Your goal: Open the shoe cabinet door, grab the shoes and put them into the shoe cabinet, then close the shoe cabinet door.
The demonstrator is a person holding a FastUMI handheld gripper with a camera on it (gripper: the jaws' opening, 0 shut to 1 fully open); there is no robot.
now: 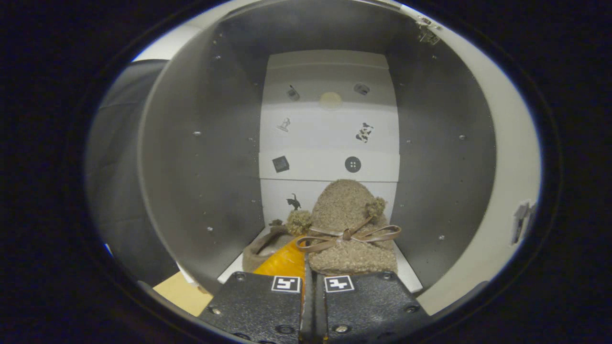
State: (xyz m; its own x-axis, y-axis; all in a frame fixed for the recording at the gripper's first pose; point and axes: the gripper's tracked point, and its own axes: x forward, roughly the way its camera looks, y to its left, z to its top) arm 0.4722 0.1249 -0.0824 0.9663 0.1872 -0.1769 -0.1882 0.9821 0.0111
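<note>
Cabinet interior | shoes at floor front edge | tool narrow, holding shoe

The shoe cabinet has grey side walls dotted with small pale pegs, and a white back panel carrying small black stickers and one pale cream round patch. Low against that back panel, the shoes are sandy beige with a nubbly, speckled texture, matching pompoms and a brown ribbon bow. A bright orange-yellow lining shows beside the bow.
</note>
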